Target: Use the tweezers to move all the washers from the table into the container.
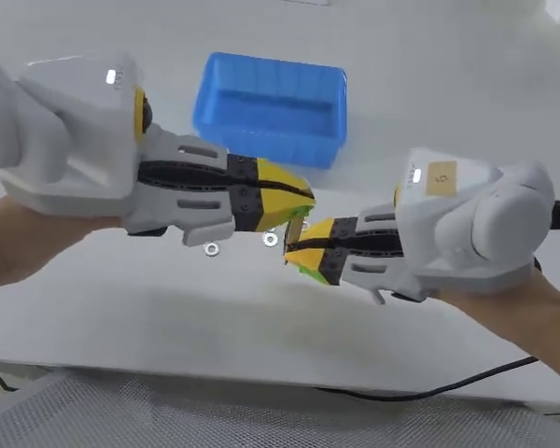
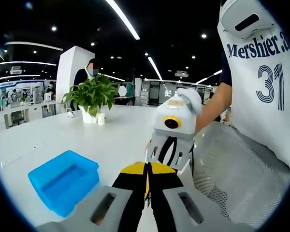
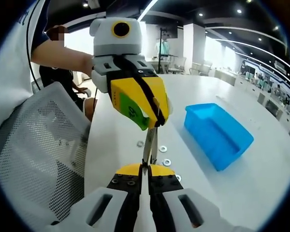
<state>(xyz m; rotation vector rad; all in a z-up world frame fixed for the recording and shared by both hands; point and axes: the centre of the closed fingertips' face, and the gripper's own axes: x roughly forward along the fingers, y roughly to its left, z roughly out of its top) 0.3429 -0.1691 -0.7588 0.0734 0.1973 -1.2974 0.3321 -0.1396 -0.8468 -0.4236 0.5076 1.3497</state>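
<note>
Two grippers clamp one pair of tweezers (image 3: 145,158) above loose washers (image 3: 166,162)

Both claws are closed. At the bottom centre of the right gripper view, the right gripper (image 3: 145,166) has its jaws shut on the lower end of the tweezers. The left gripper (image 3: 157,115), reaching in from the top of that frame, appears clamped on the upper end, so the thin metal legs bridge the two. In the head view the claws meet nose to nose at centre frame, above the white table (image 1: 168,308).

The step in hand looks like settling the tweezers into a working grip. To do it well, one claw should hold firm while the other shifts. The tips should end up free and aimed down at a washer, and the legs should not be squeezed so hard that the tips cannot part.

Counted: two grippers, one pair of tweezers, one blue container (image 3: 229,152). Four washers lie flat on the table at the middle of the right gripper view, close around the tweezers. The head view shows two, just below the left gripper. The container sits at the upper centre of the head view, apart from the washers. Its floor looks bare, so probably no washer is in yet.
</note>
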